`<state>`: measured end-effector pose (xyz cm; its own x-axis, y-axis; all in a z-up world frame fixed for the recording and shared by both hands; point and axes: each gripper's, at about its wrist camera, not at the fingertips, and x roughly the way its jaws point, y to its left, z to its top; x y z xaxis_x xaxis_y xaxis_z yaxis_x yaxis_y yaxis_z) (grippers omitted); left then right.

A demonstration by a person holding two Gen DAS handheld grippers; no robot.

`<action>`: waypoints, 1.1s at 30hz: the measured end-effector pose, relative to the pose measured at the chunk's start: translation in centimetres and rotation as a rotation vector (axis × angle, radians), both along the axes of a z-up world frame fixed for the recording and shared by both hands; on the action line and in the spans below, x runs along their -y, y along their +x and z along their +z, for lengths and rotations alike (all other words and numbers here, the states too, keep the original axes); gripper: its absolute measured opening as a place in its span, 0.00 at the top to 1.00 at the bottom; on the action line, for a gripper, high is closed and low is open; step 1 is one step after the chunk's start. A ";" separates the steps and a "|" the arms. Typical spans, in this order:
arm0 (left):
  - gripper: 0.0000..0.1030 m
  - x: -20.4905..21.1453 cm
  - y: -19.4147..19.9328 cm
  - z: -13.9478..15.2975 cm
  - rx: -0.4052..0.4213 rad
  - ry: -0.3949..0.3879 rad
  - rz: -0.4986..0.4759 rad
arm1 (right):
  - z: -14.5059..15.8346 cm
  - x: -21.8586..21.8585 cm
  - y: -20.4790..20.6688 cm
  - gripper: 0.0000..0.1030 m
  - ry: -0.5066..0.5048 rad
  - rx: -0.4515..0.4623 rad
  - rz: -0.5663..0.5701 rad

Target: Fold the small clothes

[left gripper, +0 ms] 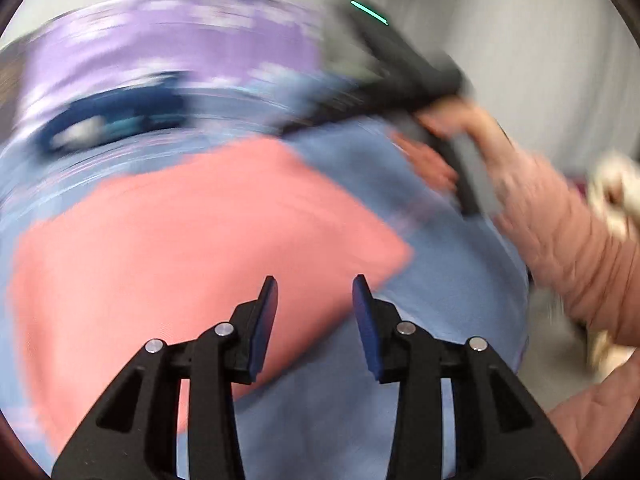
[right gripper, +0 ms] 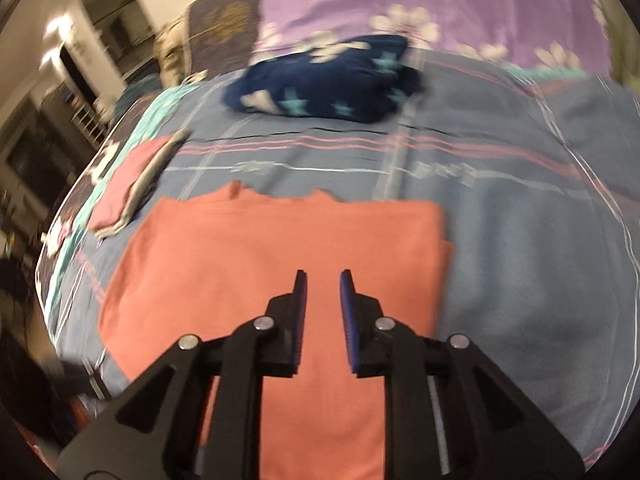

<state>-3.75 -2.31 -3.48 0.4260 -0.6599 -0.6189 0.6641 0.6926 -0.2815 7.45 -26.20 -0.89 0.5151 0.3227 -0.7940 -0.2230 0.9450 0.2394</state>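
Both my grippers tilt down over the folded pink shirt (right gripper: 276, 264) on the blue bedspread (right gripper: 520, 280). My left gripper (left gripper: 315, 286) hangs partly open, holding nothing. My right gripper (right gripper: 323, 280) is slightly open and empty.

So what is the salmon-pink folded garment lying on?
The salmon-pink folded garment lies flat on a blue striped bedspread, which shows all round it. Whatever is beneath the garment's own folded layers is covered.

Folded top (right gripper: 276, 264) on the bedspread (right gripper: 520, 264), bundled garment (right gripper: 324, 88) behind it, apparently another folded piece (right gripper: 132, 184) left
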 end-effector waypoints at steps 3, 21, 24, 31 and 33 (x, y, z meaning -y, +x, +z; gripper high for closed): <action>0.62 -10.1 0.2 0.4 -0.024 -0.088 0.321 | 0.7 -5.0 1.3 0.82 -0.025 0.005 0.103; 0.72 -17.3 0.5 -6.9 -0.182 -0.017 0.396 | -2.5 -28.5 -1.8 0.60 -0.229 -0.048 0.568; 0.69 -17.1 1.2 -7.2 -0.188 -0.033 0.369 | -2.2 -27.7 -2.7 0.59 -0.251 -0.031 0.568; 0.57 -16.4 2.3 -7.2 -0.233 -0.132 0.333 | -1.5 -26.2 -5.1 0.53 -0.284 0.005 0.581; 0.57 -16.2 2.6 -7.6 -0.262 -0.141 0.337 | -1.2 -26.4 -5.2 0.52 -0.287 0.015 0.580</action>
<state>-1.17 13.93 -11.06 0.4721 -0.5972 -0.6485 0.3017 0.8006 -0.5177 2.20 0.17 -2.10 0.3323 0.3283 -0.8842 -0.7183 0.6957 -0.0116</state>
